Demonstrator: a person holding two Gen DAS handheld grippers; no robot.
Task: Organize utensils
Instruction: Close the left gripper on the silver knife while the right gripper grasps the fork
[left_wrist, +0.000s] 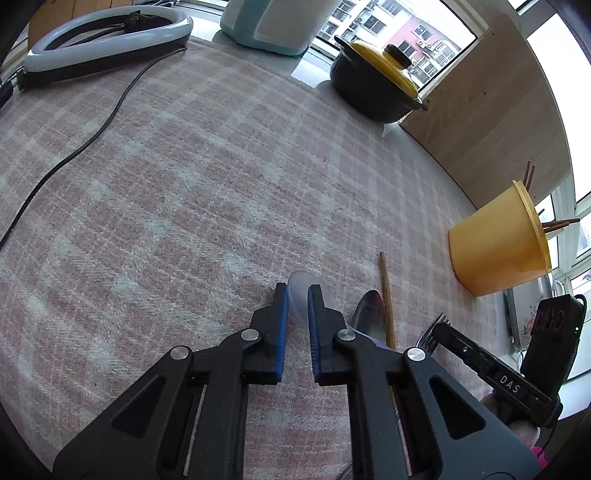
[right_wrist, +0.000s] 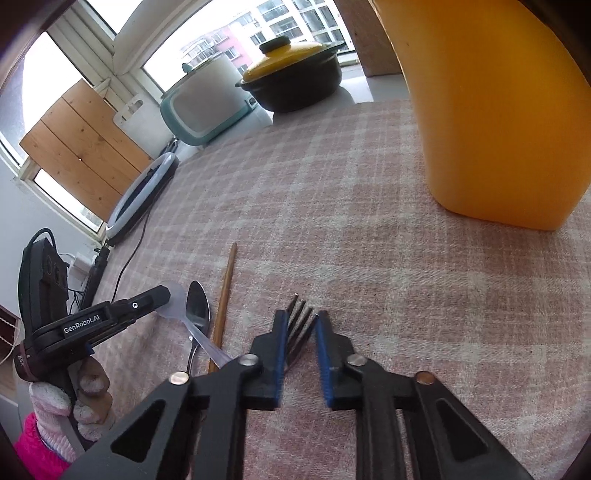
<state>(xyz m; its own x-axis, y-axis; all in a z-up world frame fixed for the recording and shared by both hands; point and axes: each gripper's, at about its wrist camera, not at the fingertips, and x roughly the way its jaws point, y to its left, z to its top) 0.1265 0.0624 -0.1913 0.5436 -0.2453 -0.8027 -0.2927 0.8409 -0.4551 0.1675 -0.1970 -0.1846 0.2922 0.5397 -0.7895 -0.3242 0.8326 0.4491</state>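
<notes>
On the checked cloth (right_wrist: 332, 206), the left gripper (left_wrist: 297, 295) clenches the clear plastic spoon's (left_wrist: 297, 284) bowl; just right lie a metal spoon (left_wrist: 367, 314) and chopstick (left_wrist: 386, 291); the right gripper (right_wrist: 299, 317) pinches the fork (right_wrist: 297, 314), near the yellow holder (right_wrist: 491, 122)

Surface (right_wrist: 369, 221) covered in pink plaid cloth. Resting on it: yellow container (right_wrist: 491, 110), wooden chopstick (right_wrist: 225, 291), metal spoon (right_wrist: 197, 306), ring light (left_wrist: 107, 33), black cable (left_wrist: 92, 129).

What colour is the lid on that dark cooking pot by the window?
Yellow, with a dark knob; the lid on the dark cooking pot shows best in the right wrist view.
</notes>
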